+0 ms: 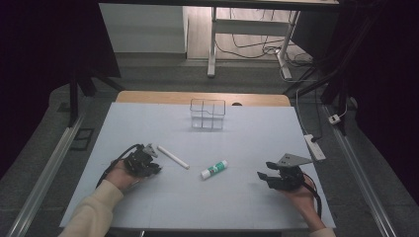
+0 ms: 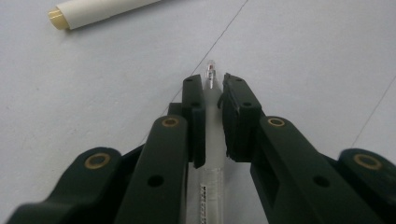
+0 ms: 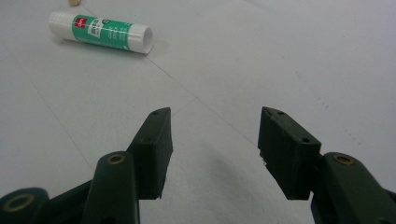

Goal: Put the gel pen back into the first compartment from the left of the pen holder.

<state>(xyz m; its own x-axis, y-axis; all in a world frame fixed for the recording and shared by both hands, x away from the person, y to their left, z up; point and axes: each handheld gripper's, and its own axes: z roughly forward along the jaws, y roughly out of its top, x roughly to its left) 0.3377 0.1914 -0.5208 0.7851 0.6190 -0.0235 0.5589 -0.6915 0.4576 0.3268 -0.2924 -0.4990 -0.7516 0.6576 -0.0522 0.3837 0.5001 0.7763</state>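
Dim walls and trailing cables frame the room, and a pale surface (image 1: 247, 197) sits in the lit middle of it; at its far edge stands a clear divided organiser (image 1: 207, 114), empty as far as I can see. On the near left, the left hand-held gripper (image 2: 212, 100) is clamped on a clear pen (image 2: 211, 135), pads pressed to either side of the frosted barrel; the pen lies flat on the surface, its tip poking out just beyond the jaw ends. Just beyond it lies a white tube-like marker (image 1: 173, 157) with a tan end, untouched; near the middle lies a glue stick (image 1: 214, 169), on its side. The right hand-held gripper (image 3: 214, 140) rests low at the near right with its jaws well apart and nothing between them; the glue stick lies ahead of it, well apart.

I judge the step in hand to be the pick-up of the pen, with the grip made and the lift not yet begun; the likely aim is to carry it to the organiser. That calls for a straight lift without letting the slim barrel swivel between the pads, then a tilt to drop it tip-down or end-down into one compartment.

As for writing: the glue stick wears a green label with white print and a small red mark, too small to read; the pen's barrel shows tiny dark print, also unreadable.
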